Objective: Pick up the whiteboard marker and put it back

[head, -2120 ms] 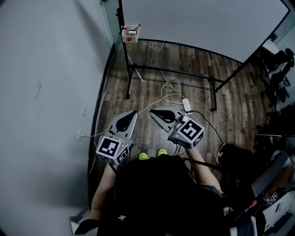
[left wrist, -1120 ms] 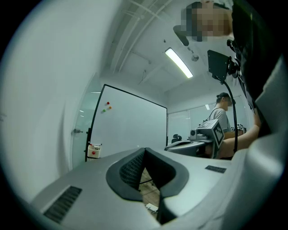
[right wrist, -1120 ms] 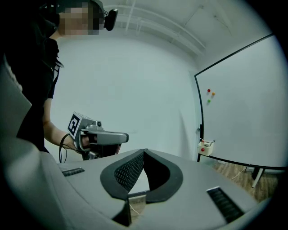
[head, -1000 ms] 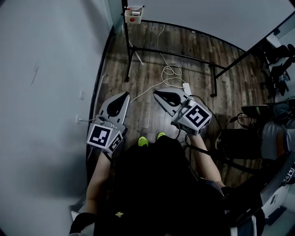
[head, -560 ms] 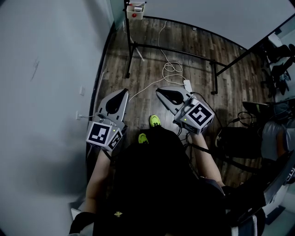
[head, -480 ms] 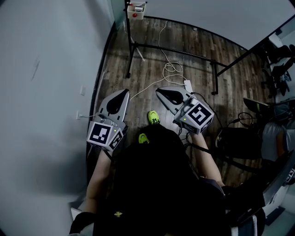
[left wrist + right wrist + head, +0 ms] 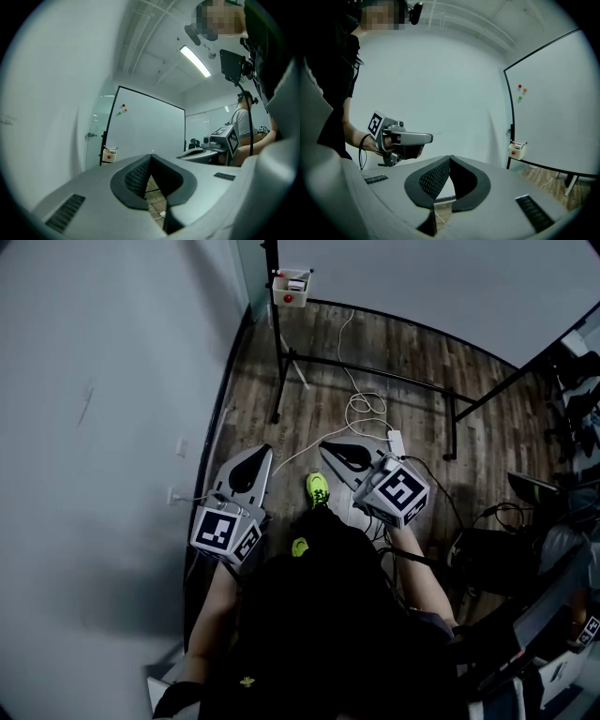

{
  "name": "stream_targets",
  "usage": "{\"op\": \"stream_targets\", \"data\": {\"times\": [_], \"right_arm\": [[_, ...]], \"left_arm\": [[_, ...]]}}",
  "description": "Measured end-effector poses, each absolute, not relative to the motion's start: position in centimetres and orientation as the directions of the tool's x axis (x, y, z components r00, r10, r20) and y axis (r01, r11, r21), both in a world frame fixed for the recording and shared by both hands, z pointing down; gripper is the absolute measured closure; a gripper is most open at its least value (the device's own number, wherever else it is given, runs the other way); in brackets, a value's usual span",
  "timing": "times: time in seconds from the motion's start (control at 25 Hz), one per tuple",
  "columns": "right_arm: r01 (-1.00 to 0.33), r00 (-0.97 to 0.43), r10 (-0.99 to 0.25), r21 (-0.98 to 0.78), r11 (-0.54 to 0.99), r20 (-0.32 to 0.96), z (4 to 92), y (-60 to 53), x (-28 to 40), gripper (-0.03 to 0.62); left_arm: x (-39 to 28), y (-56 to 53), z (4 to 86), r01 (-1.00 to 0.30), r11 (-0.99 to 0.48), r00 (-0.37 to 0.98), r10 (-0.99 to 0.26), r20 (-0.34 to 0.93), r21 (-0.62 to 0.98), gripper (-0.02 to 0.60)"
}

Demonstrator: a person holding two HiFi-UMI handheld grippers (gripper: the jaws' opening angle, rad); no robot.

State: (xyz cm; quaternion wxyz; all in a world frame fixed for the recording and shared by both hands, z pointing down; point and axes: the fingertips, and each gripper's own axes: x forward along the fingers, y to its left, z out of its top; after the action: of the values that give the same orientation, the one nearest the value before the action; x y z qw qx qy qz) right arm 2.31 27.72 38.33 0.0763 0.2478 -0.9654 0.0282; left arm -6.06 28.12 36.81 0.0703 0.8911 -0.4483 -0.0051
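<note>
A small white box (image 7: 292,287) with a red dot hangs on the black frame at the whiteboard's (image 7: 431,277) left edge. Its contents are too small to tell, and I cannot make out a whiteboard marker in any view. My left gripper (image 7: 266,448) and right gripper (image 7: 324,445) are held side by side over the wooden floor, well short of the board. Both are shut with nothing between the jaws. The box (image 7: 109,154) shows beyond the left gripper (image 7: 151,156) in the left gripper view. It also appears as the box (image 7: 516,150) to the right of my right gripper (image 7: 450,157).
A grey wall (image 7: 103,427) runs along the left. The whiteboard stand's black legs (image 7: 375,376) cross the floor ahead, with a coiled white cable (image 7: 364,409) lying below them. Dark chairs and gear (image 7: 534,521) crowd the right. Three coloured magnets (image 7: 521,92) sit on the board.
The person has stepped forward, one green shoe now ahead of the other. The box and stand sit lower in the head view. Both grippers stayed shut and empty.
</note>
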Motion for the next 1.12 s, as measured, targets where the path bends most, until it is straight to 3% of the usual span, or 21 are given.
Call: {"op": "stream_targets", "data": {"times": [1.12], "right_arm": [[-0.402,-0.906,-0.382,-0.089,0.911,0.183,40.4,2.4,3.5,0.568]], "left_arm": [[-3.7,3.8,38.2,-0.862,-0.49,0.503,-0.857,0.106,0.129,0.549]]}}
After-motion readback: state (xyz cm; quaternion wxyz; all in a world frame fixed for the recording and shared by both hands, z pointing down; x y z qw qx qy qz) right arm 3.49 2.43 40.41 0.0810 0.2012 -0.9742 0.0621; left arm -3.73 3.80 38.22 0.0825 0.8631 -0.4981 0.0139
